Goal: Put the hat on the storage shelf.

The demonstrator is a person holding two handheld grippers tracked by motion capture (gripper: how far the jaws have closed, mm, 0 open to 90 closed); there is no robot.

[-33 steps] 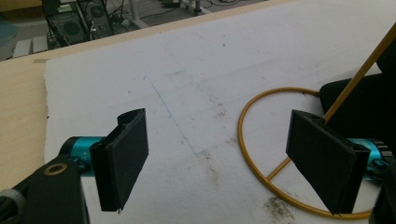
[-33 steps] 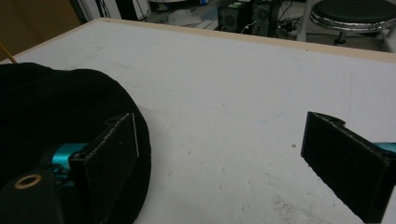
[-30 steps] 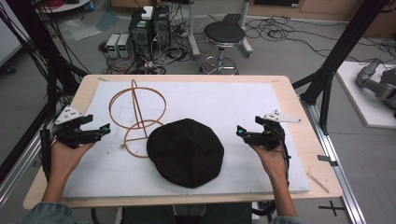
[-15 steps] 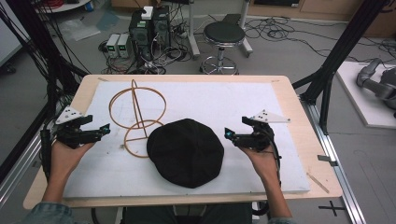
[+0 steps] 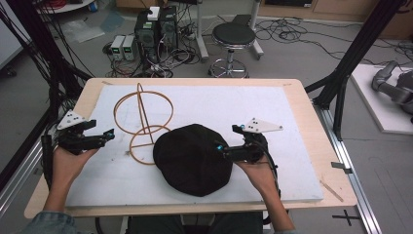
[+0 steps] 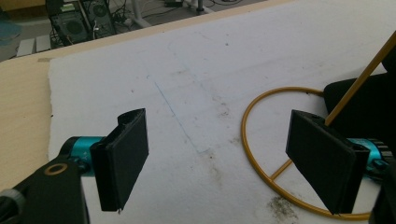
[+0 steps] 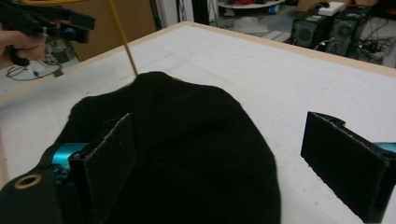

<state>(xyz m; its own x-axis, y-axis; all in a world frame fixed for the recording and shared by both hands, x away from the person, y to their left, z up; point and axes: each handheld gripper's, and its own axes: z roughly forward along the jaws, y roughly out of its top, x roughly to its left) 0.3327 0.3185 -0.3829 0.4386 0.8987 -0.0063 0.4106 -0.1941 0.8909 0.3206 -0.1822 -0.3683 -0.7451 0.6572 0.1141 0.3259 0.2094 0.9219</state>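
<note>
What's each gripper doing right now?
Left gripper: open, holding nothing, above the white mat.
Right gripper: open, holding nothing, jaws over the black hat.

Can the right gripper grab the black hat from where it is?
Probably yes. The right gripper is open at the black hat's edge, one jaw over the cloth, and nothing lies between them.

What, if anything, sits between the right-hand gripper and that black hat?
Nothing visible does. The right gripper is already at the black hat's right edge, jaws open, with one jaw over the cloth. The wire stand is on the hat's far left side.
</note>
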